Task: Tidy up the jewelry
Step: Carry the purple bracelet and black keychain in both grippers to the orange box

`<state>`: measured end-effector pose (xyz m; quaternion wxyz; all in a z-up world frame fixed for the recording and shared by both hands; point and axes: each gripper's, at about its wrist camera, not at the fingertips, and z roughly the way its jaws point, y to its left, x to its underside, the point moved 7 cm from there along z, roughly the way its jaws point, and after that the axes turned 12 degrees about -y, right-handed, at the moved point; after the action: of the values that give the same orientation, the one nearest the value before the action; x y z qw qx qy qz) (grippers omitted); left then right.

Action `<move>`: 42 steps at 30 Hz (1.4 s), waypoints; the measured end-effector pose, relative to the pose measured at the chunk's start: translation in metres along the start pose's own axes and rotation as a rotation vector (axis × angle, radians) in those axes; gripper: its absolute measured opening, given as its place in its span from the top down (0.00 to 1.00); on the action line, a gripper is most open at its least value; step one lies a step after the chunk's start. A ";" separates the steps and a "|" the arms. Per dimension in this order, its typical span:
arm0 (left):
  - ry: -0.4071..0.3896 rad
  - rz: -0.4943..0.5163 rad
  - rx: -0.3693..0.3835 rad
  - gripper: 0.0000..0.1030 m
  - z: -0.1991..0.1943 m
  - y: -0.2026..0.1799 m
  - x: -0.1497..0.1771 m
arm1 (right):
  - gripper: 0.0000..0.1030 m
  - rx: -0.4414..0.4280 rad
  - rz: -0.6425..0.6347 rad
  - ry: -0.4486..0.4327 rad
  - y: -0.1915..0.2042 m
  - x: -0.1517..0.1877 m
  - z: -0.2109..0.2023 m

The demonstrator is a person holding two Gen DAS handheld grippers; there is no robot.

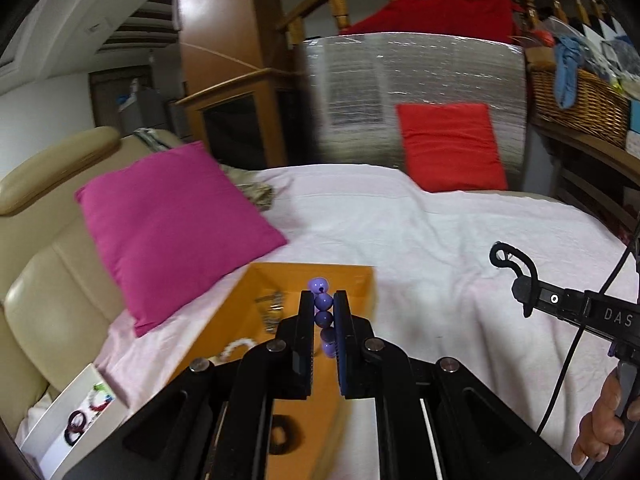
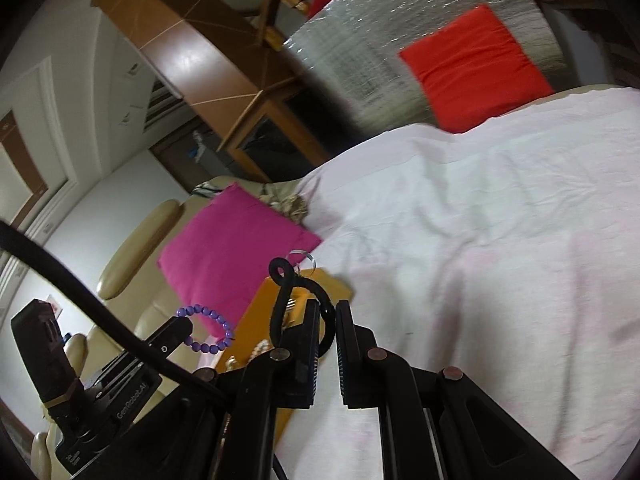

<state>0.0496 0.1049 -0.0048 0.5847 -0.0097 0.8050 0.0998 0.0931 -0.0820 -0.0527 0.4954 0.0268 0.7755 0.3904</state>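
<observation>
- Your left gripper [image 1: 324, 312]: jaws nearly closed, clamped on a purple round-bead bracelet [image 1: 323, 316], held above the orange open-top cardboard box [image 1: 362, 280].
- Your right gripper [image 2: 328, 320]: jaws all but shut on a black fabric hair-tie loop [image 2: 298, 284]; it sticks up & curls past the tips.
- Orange box sits on the bed's white sheet [image 1: 440, 232], near-left, w/ a white bead bracelet [image 1: 236, 350] + silvery pieces inside.
- Magenta square cushion [image 1: 176, 228] lies just left of the box, against the beige leather sofa [image 1: 40, 280].
- White tray [image 1: 60, 416] w/ more bracelets at near-left edge.
</observation>
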 end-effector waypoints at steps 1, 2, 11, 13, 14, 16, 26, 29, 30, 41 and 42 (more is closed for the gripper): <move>0.000 -0.003 -0.012 0.91 -0.001 0.006 0.001 | 0.91 -0.010 -0.004 0.005 0.005 0.003 0.004; 0.001 -0.008 -0.027 0.91 -0.002 0.013 0.002 | 0.91 -0.021 -0.007 0.011 0.010 0.006 0.008; 0.004 -0.040 -0.131 0.91 -0.005 0.061 0.009 | 0.91 -0.110 -0.030 0.057 0.053 0.034 0.038; 0.006 -0.046 -0.151 0.91 -0.007 0.069 0.011 | 0.91 -0.127 -0.041 0.068 0.061 0.040 0.041; 0.008 -0.048 -0.162 0.91 -0.007 0.074 0.013 | 0.91 -0.134 -0.045 0.072 0.064 0.042 0.041; 0.016 -0.054 -0.181 0.91 -0.007 0.082 0.016 | 0.91 -0.154 -0.052 0.084 0.072 0.048 0.043; 0.025 -0.076 -0.237 0.91 -0.010 0.105 0.024 | 0.91 -0.213 -0.095 0.141 0.101 0.076 0.055; 0.025 -0.081 -0.240 0.91 -0.010 0.108 0.024 | 0.91 -0.221 -0.101 0.155 0.104 0.082 0.057; 0.026 -0.079 -0.243 0.91 -0.010 0.108 0.025 | 0.91 -0.223 -0.104 0.158 0.105 0.084 0.059; 0.044 -0.079 -0.249 0.91 -0.006 0.113 0.032 | 0.91 -0.235 -0.115 0.191 0.115 0.098 0.069; 0.047 -0.079 -0.248 0.91 -0.005 0.113 0.033 | 0.91 -0.234 -0.115 0.195 0.115 0.099 0.069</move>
<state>0.0197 0.2183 -0.0180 0.5634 -0.1162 0.7990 0.1752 0.0579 0.0807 -0.0678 0.4392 -0.1133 0.7693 0.4499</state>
